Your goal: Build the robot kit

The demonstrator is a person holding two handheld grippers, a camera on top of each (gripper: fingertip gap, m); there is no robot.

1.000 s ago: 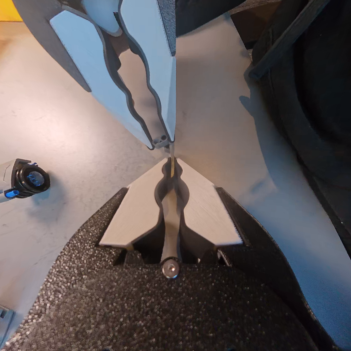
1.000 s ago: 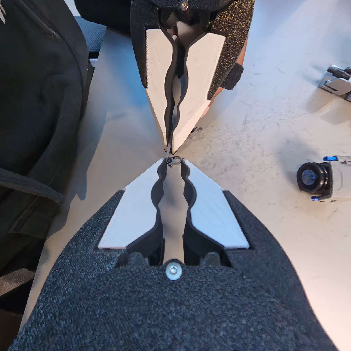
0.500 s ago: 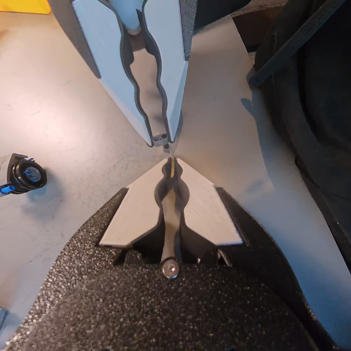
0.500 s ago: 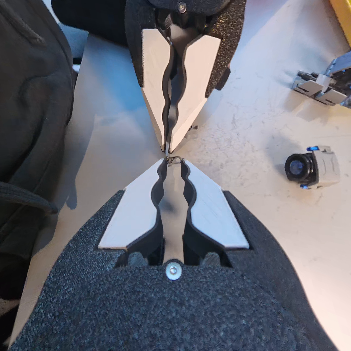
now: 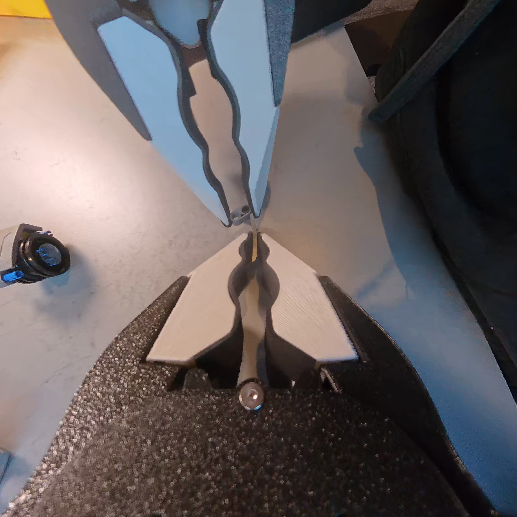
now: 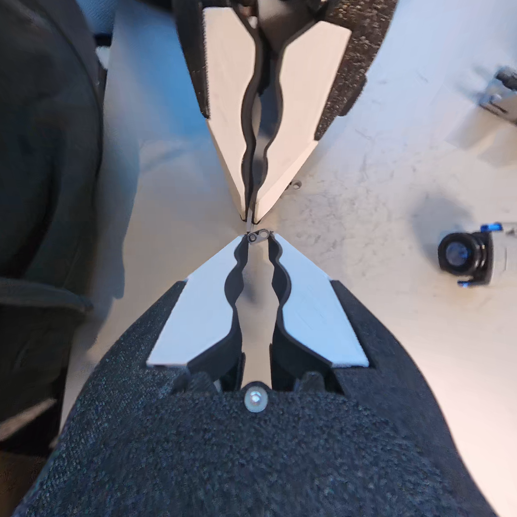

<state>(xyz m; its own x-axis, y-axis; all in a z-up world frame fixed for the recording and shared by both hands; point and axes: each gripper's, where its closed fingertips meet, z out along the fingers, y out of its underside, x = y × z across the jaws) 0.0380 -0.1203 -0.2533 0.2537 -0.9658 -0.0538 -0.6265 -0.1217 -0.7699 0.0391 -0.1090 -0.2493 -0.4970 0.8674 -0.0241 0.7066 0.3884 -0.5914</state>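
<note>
My left gripper [image 5: 253, 236] is shut on a thin flat yellowish metal strip [image 5: 254, 249] that sticks out just past its tips. My right gripper [image 6: 258, 237] is shut on a small grey link piece with two holes [image 6: 258, 234], held crosswise at its tips. The two grippers meet tip to tip just above the pale table [image 5: 98, 167]. In the left wrist view the right gripper [image 5: 242, 219] comes in from the top with the link piece [image 5: 240, 216]. In the right wrist view the left gripper [image 6: 249, 219] comes from the top, and the strip's end [image 6: 248, 225] touches the link's left hole.
A small camera with a black lens and blue fittings [image 6: 464, 257] lies to my right gripper's right; it also shows in the left wrist view [image 5: 42, 257]. A black bag [image 6: 42, 140] fills the other side. A metal clamp part [image 6: 500, 95] and a tiny washer [image 6: 296, 184] lie farther off. My left and right fingertips are right by each other.
Both grippers stay shut and tip to tip. The right gripper has swung more upright in the left wrist view, and the strip's end now sits against the link piece.
</note>
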